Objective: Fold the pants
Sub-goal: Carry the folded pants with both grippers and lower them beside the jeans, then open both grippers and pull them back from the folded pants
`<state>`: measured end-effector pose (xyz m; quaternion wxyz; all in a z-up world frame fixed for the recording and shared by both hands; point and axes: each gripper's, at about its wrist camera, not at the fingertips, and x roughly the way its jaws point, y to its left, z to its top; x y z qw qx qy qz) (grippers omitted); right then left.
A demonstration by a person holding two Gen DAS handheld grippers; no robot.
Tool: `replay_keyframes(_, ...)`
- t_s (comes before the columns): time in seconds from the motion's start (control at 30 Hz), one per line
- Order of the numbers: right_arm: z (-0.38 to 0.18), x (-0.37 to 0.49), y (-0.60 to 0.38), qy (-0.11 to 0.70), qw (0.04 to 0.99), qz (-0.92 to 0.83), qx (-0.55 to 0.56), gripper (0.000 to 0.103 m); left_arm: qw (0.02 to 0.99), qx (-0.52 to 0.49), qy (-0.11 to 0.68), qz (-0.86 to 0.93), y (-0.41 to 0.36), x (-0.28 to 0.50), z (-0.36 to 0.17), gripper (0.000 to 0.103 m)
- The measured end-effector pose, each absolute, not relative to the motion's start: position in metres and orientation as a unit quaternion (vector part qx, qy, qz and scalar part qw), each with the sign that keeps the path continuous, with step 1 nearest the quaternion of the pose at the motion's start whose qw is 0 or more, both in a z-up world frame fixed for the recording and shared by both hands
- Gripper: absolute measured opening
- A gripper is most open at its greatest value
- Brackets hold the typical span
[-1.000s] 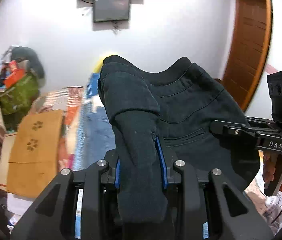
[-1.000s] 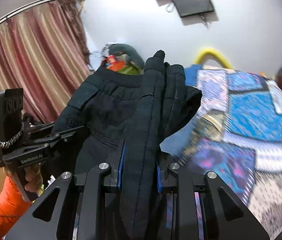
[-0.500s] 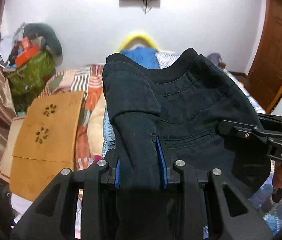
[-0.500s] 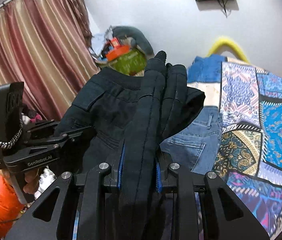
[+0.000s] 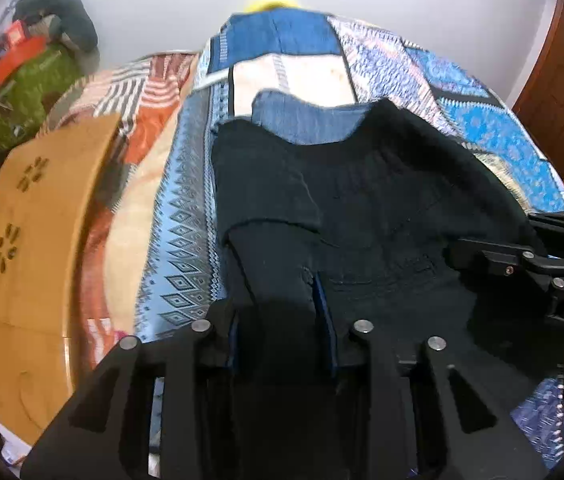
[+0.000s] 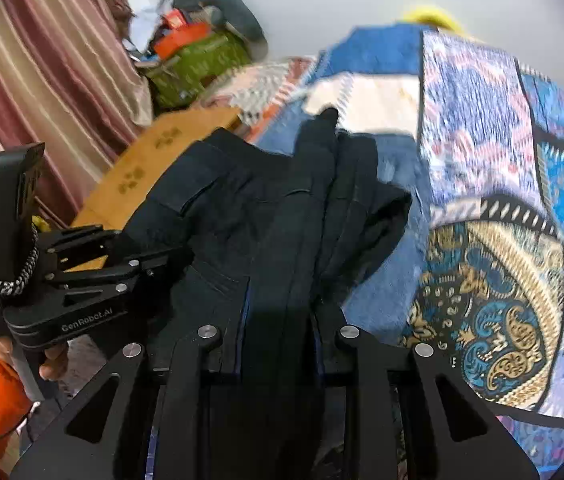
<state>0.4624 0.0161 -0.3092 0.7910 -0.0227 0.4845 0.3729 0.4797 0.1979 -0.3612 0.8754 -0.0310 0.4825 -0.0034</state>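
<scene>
Black pants (image 5: 382, 200) hang bunched between my two grippers, low over the bed. My left gripper (image 5: 277, 312) has a thick fold of the cloth between its blue pads; its jaws are opening slightly and the cloth still fills the gap. My right gripper (image 6: 282, 300) grips another bunched edge of the black pants (image 6: 241, 200); its jaws are also easing open with fabric pressed between them. Each gripper shows in the other's view: the right gripper (image 5: 522, 264) at the right edge, the left gripper (image 6: 121, 264) at the left, held by a hand.
Blue jeans (image 5: 306, 120) lie on the patchwork bedspread (image 5: 462, 92) under the pants. A tan wooden board (image 5: 29, 220) lies on the bed's left side. A green bag (image 5: 29, 92) and a striped curtain (image 6: 41, 60) stand beyond it. A brown door (image 5: 562, 80) is at the right.
Both grippers have come down and tipped toward the bed with the pants in them. The wall screen has left the view, and the bedspread and jeans now fill it.
</scene>
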Motion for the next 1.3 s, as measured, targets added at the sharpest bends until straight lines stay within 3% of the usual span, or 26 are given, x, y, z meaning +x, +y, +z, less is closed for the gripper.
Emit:
replay_keyframes(0.1,-0.307,0.463,0.004,0.49,0.787,0.374,0.0,0.028,0.877,-0.031,0.48,0.002,0.199,0.475,-0.363,0.048)
replay_keyframes(0.17,-0.3,0.456,-0.001,0.487,0.795,0.361,-0.019,0.032,0.875,-0.023,0.483,0.02,0.202,0.472,-0.358,0.063)
replay_keyframes(0.23,-0.293,0.446,-0.005,0.482,0.802,0.349,-0.045,0.038,0.875,-0.02,0.483,0.031,0.207,0.465,-0.353,0.064)
replay_keyframes(0.4,-0.256,0.413,-0.023,0.453,0.818,0.347,-0.071,0.038,0.881,-0.032,0.47,0.044,0.213,0.434,-0.315,0.064)
replay_keyframes(0.6,-0.195,0.357,-0.046,0.39,0.839,0.376,-0.048,0.045,0.913,-0.02,0.404,0.049,0.199,0.361,-0.231,0.064)
replay_keyframes(0.73,-0.149,0.307,-0.058,0.336,0.858,0.388,-0.03,0.051,0.935,0.001,0.352,0.047,0.178,0.301,-0.174,0.071)
replay_keyframes(1.07,-0.058,0.191,-0.09,0.199,0.896,0.397,-0.005,0.052,0.977,-0.002,0.208,0.041,0.127,0.154,-0.07,0.075)
replay_keyframes(1.2,-0.041,0.153,-0.097,0.145,0.908,0.392,-0.017,0.052,0.986,0.016,0.157,0.062,0.105,0.109,-0.048,0.075)
replay_keyframes(1.3,-0.034,0.131,-0.101,0.118,0.913,0.39,-0.014,0.052,0.99,0.013,0.127,0.065,0.091,0.081,-0.04,0.081)
